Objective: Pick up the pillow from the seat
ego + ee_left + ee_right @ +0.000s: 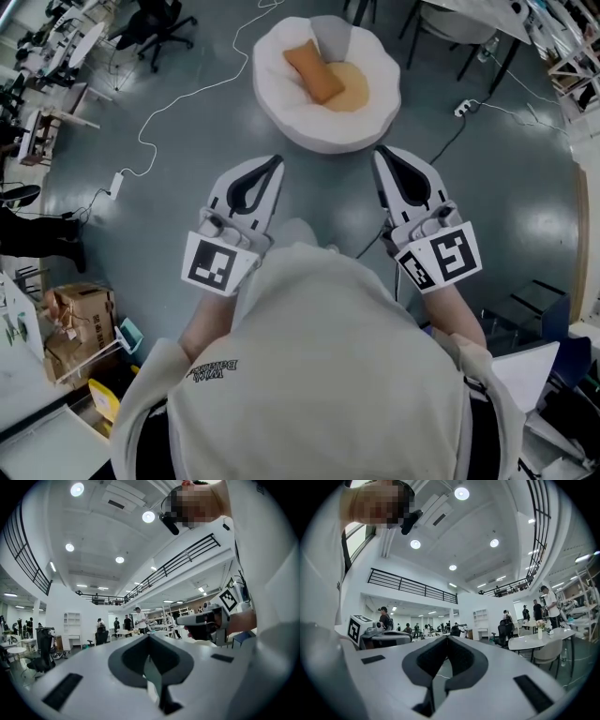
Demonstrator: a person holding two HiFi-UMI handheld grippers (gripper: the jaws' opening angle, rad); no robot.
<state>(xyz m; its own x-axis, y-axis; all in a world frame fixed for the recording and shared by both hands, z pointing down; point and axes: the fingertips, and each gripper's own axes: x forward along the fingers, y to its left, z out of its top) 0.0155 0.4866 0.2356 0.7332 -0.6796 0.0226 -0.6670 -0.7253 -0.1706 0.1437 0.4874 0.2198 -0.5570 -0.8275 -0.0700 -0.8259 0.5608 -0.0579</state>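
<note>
The left gripper (277, 161) and the right gripper (379, 153) are both clenched, each pair of jaws meeting at the tips with nothing between them. In the left gripper view the closed tips (149, 637) point out into the open hall, and the right gripper view shows its own tips (447, 638) pressed together the same way. The person holds the two side by side and level, aimed toward the seat (281, 103), well short of it, with bare grey floor (187, 141) between. The seat is a round, white, fluffy bowl. Inside it lie a tan round pad (352, 89) at the bottom, a grey cushion (330, 36) propped against the far wall, and the pillow (314, 71). The pillow is an orange-tan oblong resting in the left half of the bowl, partly over the pad's edge. Seen from the head view, its long axis runs on a diagonal, one short end toward the far-left rim and the other toward the middle of the bowl. A white cable (178, 98) trails across the floor left of the seat, and cardboard boxes (82, 314) stand at the person's left.
</note>
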